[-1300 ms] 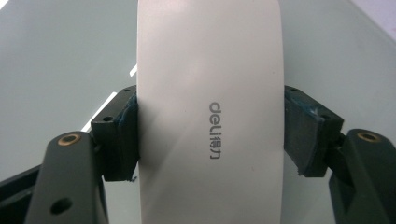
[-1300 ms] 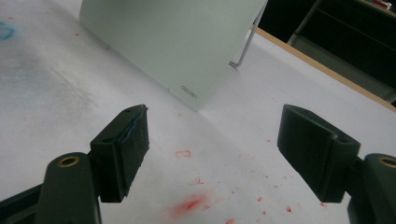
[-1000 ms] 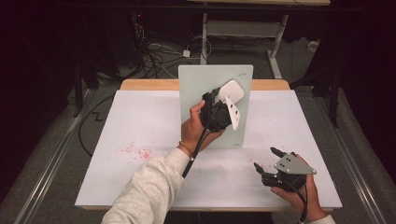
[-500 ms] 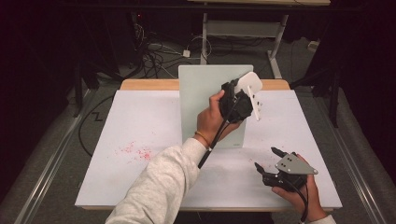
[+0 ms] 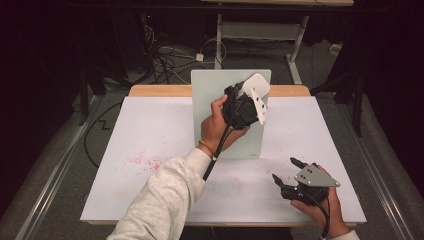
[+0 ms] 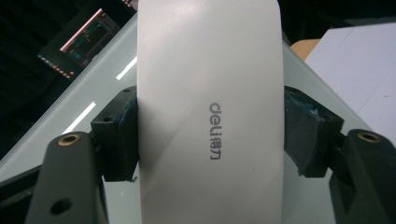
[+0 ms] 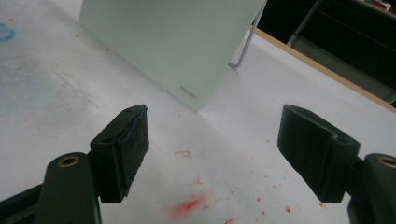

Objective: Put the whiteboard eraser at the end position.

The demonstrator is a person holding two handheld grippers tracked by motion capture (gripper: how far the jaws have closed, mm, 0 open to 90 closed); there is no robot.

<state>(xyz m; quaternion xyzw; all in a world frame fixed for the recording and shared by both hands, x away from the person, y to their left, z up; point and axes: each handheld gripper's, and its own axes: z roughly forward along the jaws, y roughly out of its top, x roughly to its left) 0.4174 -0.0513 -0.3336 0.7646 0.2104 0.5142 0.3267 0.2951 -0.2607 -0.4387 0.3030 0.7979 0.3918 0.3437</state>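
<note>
Nearest the person, the right gripper [image 5: 286, 171] rests low at the table's [image 5: 150, 130] near right corner, held in the right hand [image 5: 320, 205]; its jaws stand wide apart with nothing between them, as the right gripper view confirms [image 7: 212, 156]. Red specks [image 7: 191, 204] mark the white tabletop just ahead of those jaws, and a further patch of red marks [image 5: 142, 160] lies near the left sleeve [image 5: 165, 200]. Farther in, the left hand [image 5: 217, 127] raises the left gripper [image 5: 252, 100] before the upright pale green board [image 5: 210, 90], which stands at mid-table toward the far edge. The left gripper's jaws are clamped on a white eraser [image 6: 210, 112] bearing the mark "deli", one pad [image 6: 123, 135] pressed to each long side. The eraser [image 5: 256, 92] lies over the board's upper right part; contact with the board cannot be told.
</note>
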